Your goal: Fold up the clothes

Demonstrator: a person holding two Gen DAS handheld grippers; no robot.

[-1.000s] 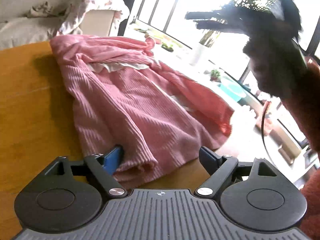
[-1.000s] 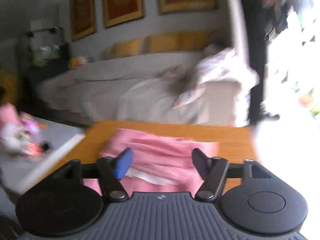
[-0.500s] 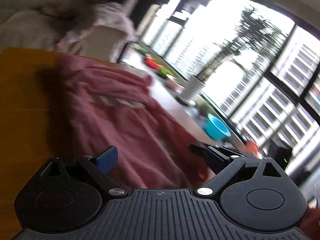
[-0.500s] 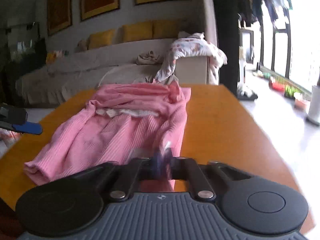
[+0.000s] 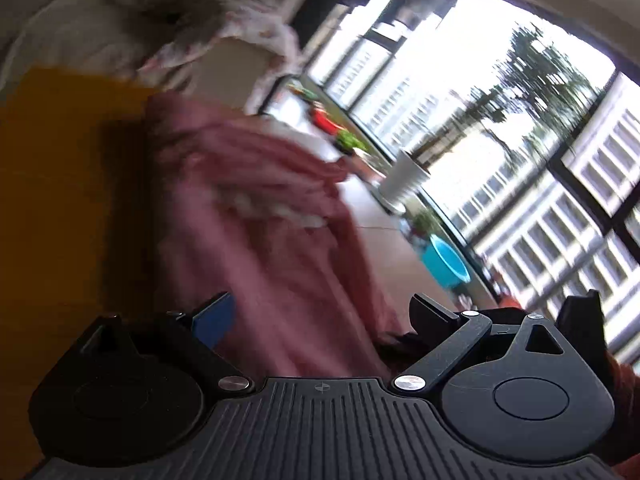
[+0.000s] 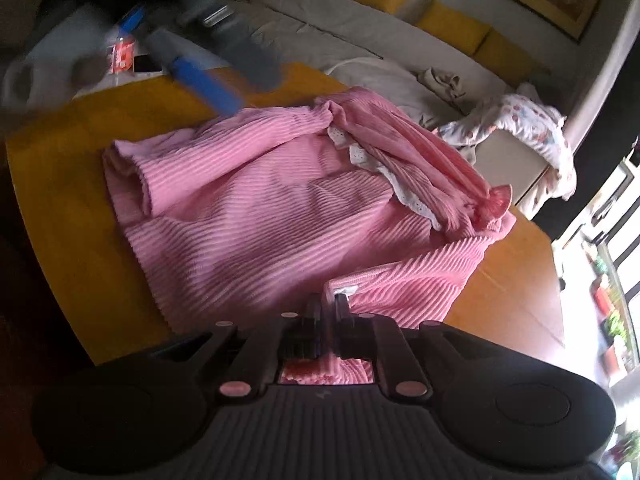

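A pink ribbed garment with a white lace collar (image 6: 280, 208) lies spread on an orange wooden table (image 6: 64, 148). My right gripper (image 6: 330, 304) is shut on the garment's near hem and holds that edge lifted. My left gripper (image 5: 320, 316) is open above the garment (image 5: 280, 240), which shows blurred in the left wrist view. The left gripper also shows blurred in the right wrist view (image 6: 208, 80), above the table's far left corner, apart from the cloth.
A grey sofa with yellow cushions (image 6: 400, 32) and a floral cloth (image 6: 532, 120) stands behind the table. Large windows (image 5: 520, 140), a white plant pot (image 5: 404, 176) and a blue basin (image 5: 448, 260) are to the right. Clutter lies on a low surface at far left (image 6: 120, 52).
My right gripper has closed on the garment's near hem and tilted, lifting it. My left gripper has left the sleeve cuff, stayed open and swung up and away.
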